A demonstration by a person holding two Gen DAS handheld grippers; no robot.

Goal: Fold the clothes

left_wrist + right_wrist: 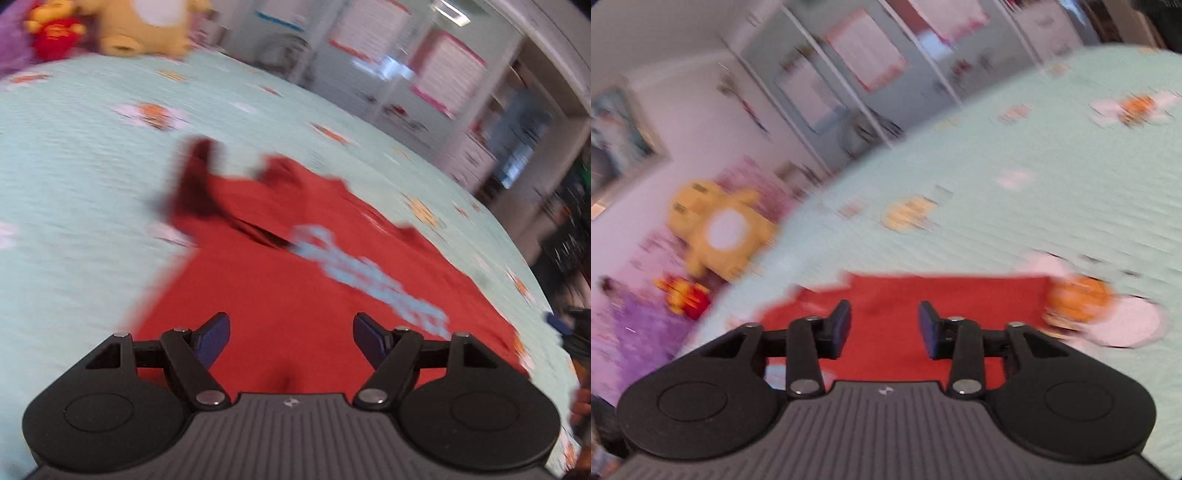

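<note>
Left gripper (291,341), jaws apart and empty, over red shirt (295,295) on bed (74,184), its length running ahead; right gripper (884,328), half-open and empty, at shirt's edge.

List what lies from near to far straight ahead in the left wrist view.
Left gripper, jaws open and empty → red shirt with its pale blue print → mint bedspread → yellow plush toy at the far edge.
</note>
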